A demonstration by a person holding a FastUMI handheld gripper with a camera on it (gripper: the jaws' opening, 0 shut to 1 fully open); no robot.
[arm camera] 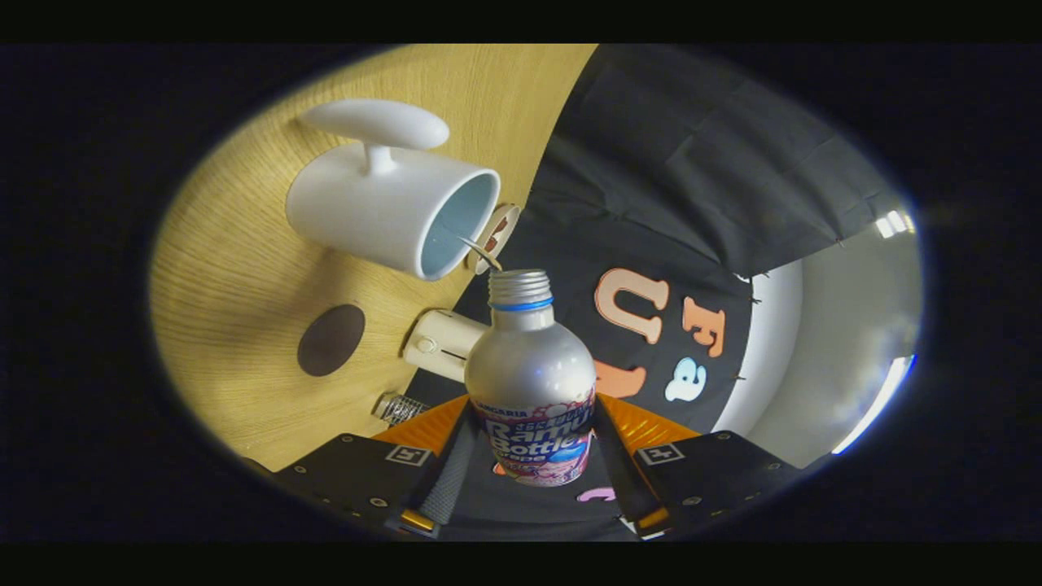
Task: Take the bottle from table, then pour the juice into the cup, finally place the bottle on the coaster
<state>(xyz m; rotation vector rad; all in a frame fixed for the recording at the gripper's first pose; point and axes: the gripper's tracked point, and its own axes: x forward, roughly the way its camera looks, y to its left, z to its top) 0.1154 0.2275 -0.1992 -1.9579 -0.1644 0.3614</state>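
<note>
Gripper view shows the claw [533, 456] clenched on the silver bottle [531, 382], both fingers pressing its labelled body. Its open threaded neck points ahead toward the white cup [391, 207], whose mouth sits just beyond the neck, a thin stream between them. The dark round coaster [330, 339] lies on the wooden surface [236, 277], ahead of the fingers, well apart from the bottle.

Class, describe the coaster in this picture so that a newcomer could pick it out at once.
Start at the wooden table, on which a white cup with a flat-topped handle stands. The gripper is shut on a silver bottle tilted toward that cup. The coaster lies on the wood beside the cup: a flat, dark brown disc, unlike the pale objects near the table's edge.
</note>
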